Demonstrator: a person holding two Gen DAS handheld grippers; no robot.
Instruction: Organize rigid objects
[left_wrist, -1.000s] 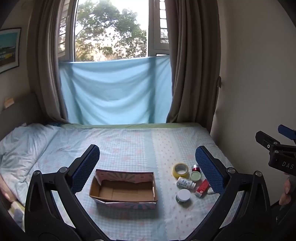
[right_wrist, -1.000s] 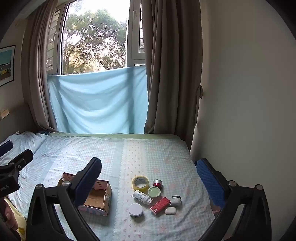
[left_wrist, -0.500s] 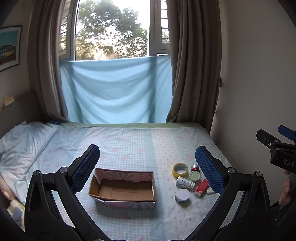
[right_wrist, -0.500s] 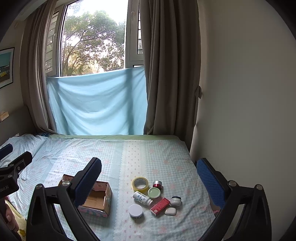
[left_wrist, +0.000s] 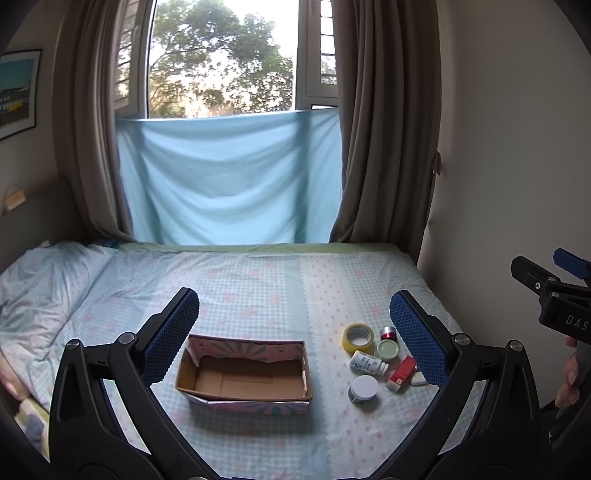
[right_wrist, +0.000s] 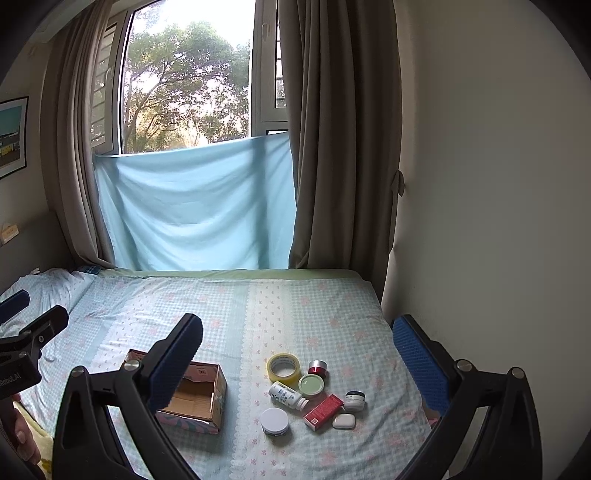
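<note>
An open cardboard box (left_wrist: 245, 376) (right_wrist: 199, 395) lies on the bed. Right of it sits a cluster: a yellow tape roll (left_wrist: 357, 338) (right_wrist: 283, 367), a green-lidded jar (left_wrist: 387, 349) (right_wrist: 311, 384), a small red jar (left_wrist: 388, 334) (right_wrist: 318, 367), a lying white bottle (left_wrist: 367, 362) (right_wrist: 287, 396), a white-lidded jar (left_wrist: 364, 388) (right_wrist: 274, 421), a red box (left_wrist: 402, 373) (right_wrist: 323, 411), a small white case (right_wrist: 343, 421) and a dark-lidded jar (right_wrist: 355, 400). My left gripper (left_wrist: 295, 328) is open above the box. My right gripper (right_wrist: 299, 354) is open above the cluster. Both are empty.
The bed (left_wrist: 258, 280) has a light blue checked sheet, with a pillow (left_wrist: 33, 288) at left. A wall (right_wrist: 480, 221) borders the bed's right side. Curtains and a window with a blue cloth (left_wrist: 229, 177) stand beyond the far edge.
Both views have shifted only slightly; the objects on the bed lie as before and both grippers stay open.
</note>
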